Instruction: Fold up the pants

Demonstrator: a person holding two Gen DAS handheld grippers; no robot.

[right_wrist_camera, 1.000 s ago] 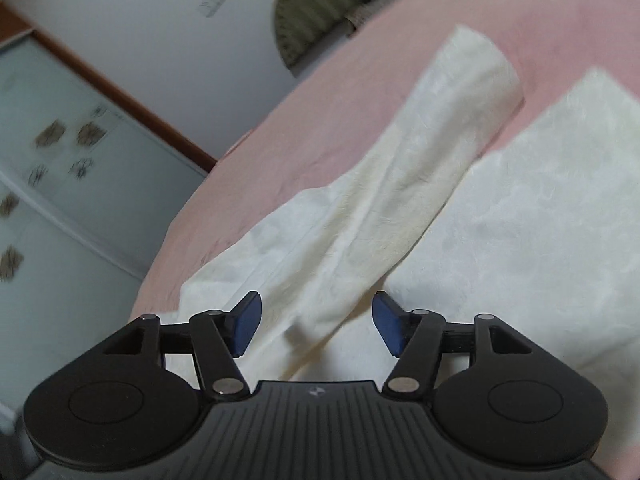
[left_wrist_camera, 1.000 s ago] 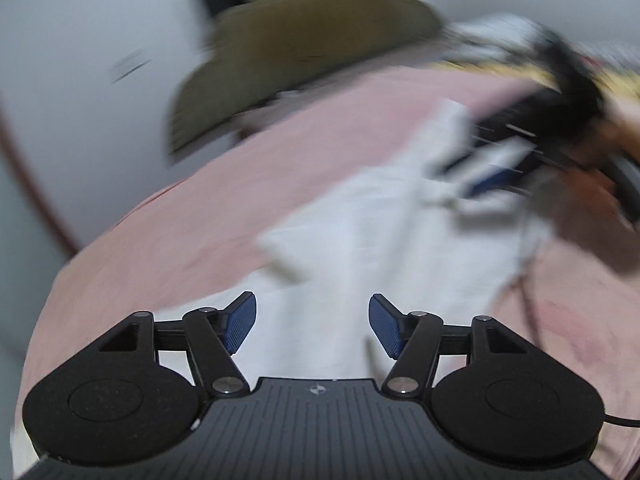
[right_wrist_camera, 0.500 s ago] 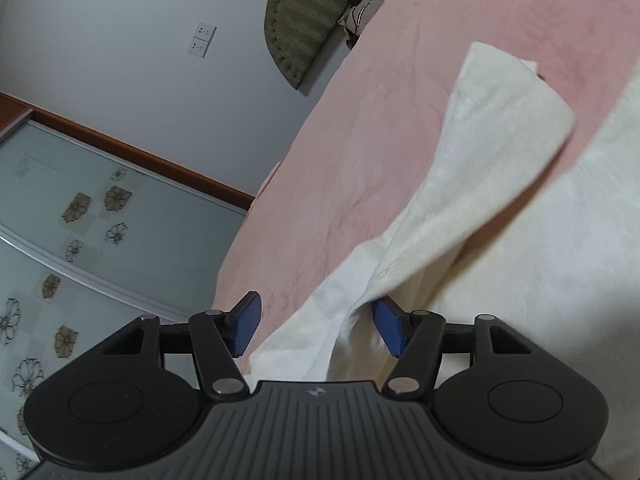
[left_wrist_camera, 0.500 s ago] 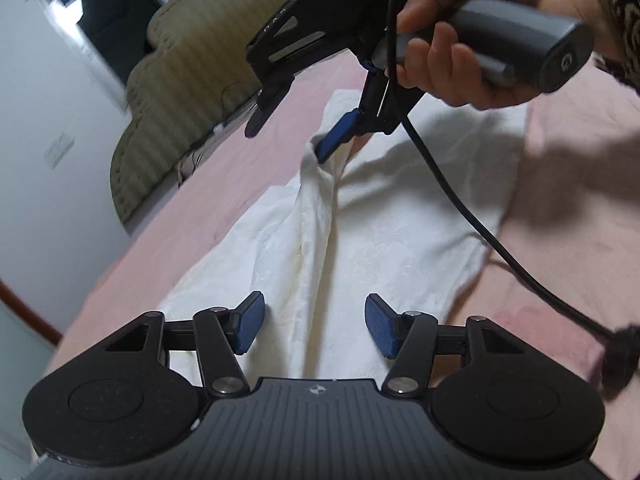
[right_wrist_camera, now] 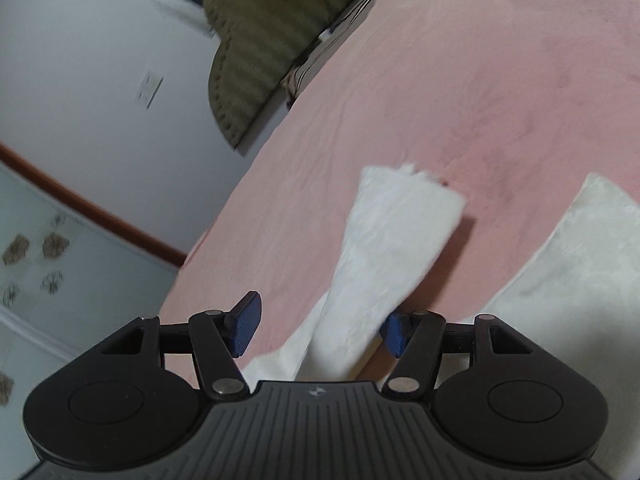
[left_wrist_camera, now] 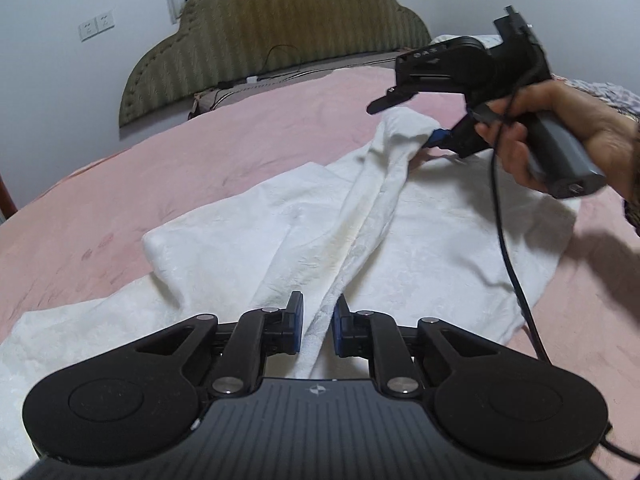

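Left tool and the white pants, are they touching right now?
Touching. In the left wrist view the left tool has its blue pads closed narrowly on a raised fold of the white pants, with cloth filling the gap between them.

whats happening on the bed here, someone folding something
A person is folding white pants on a pink bedspread with a handheld gripper in each hand. The left gripper has its pads closed to a narrow gap around a ridge of fabric at the near end. The right gripper is open, with one leg lifted and draped between its fingers. The fold is not yet laid flat.
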